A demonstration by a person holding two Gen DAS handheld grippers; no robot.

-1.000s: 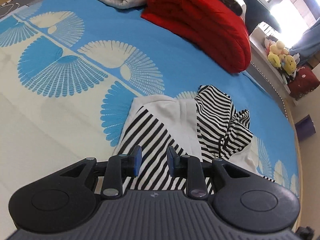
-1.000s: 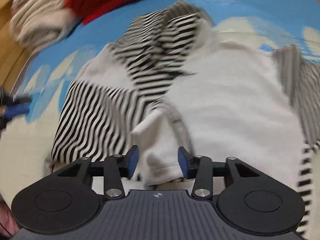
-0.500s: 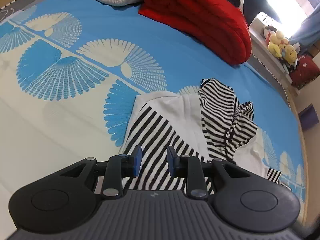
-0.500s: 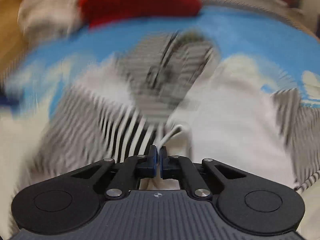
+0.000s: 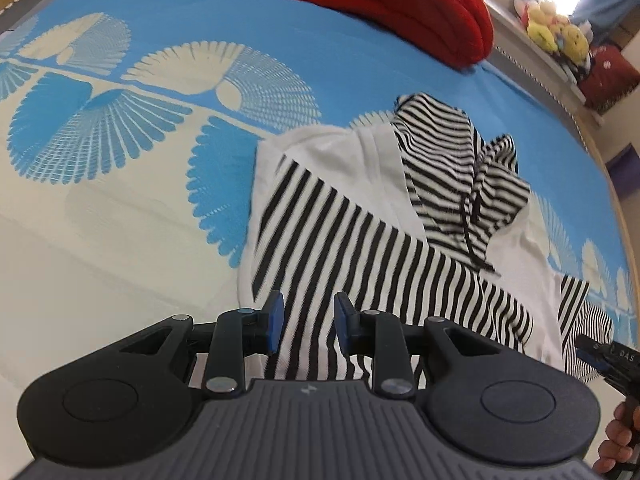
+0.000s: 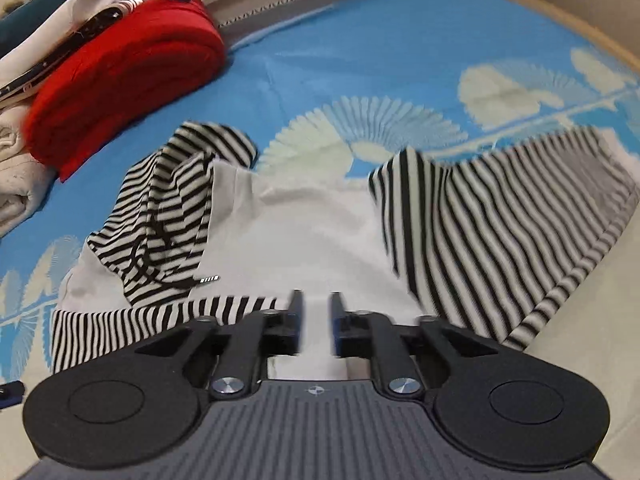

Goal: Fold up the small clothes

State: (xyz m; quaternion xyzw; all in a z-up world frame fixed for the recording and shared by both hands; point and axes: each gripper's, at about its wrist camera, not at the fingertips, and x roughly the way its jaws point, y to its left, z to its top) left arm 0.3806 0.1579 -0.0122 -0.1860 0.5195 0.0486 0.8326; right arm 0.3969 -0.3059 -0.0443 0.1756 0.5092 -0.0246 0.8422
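Observation:
A small white hooded top (image 5: pixel 352 164) with black-and-white striped sleeves and hood lies on the blue patterned bed cover. In the left wrist view one striped sleeve (image 5: pixel 360 256) is folded across the body. My left gripper (image 5: pixel 308 324) hovers over that sleeve's near end, pads apart and pressing on nothing. My right gripper (image 6: pixel 316 320) is over the white body (image 6: pixel 304 236) with its jaws opening; white cloth shows in the gap and the pads do not press on it. The other sleeve (image 6: pixel 500 236) spreads out to the right, and the striped hood (image 6: pixel 160 216) lies to the left. The right gripper (image 5: pixel 600 356) also shows at the edge of the left wrist view.
A folded red blanket (image 5: pixel 400 4) (image 6: pixel 120 76) lies at the far end of the bed, with pale folded bedding (image 6: pixel 16 184) beside it. Plush toys (image 5: pixel 552 32) sit on a ledge past the bed's edge. A hand (image 5: pixel 616 440) holds the right gripper.
The right gripper closed on a fold of white cloth, swept sideways with it, and now has its jaws apart again. The left gripper sank a little toward the striped sleeve.

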